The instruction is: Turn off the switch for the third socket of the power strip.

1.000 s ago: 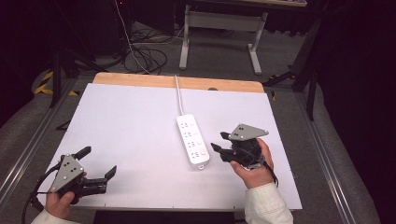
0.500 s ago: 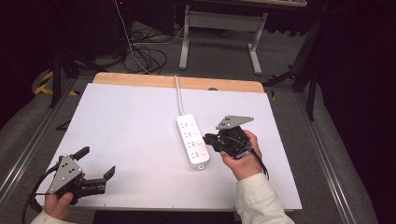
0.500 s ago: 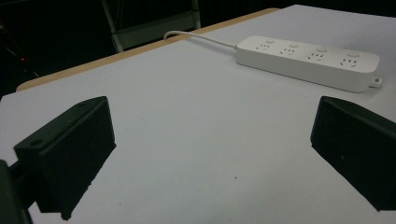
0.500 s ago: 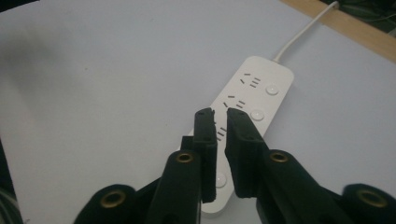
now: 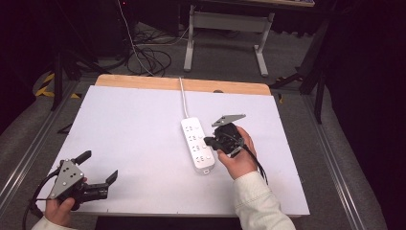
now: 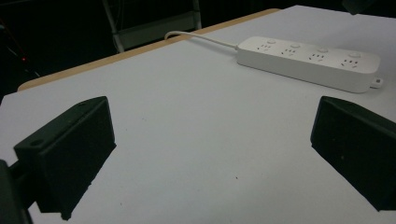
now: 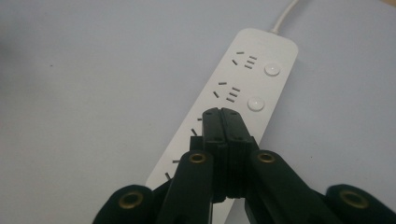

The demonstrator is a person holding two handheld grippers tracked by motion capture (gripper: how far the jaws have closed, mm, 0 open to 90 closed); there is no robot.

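Counter: your white counter [image 5: 143,124], wooden strip at its far edge.
Floor: grey carpet [image 5: 230,62], black cables [image 5: 148,55] coiled there.
Beyond you: a pale metal frame [image 5: 225,24].
Light: dim, dark edges.

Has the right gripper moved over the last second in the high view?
Yes. The right gripper has shifted left toward the power strip, from beside its right edge to over its sockets; the strip itself lies where it was. Its fingers are shut.
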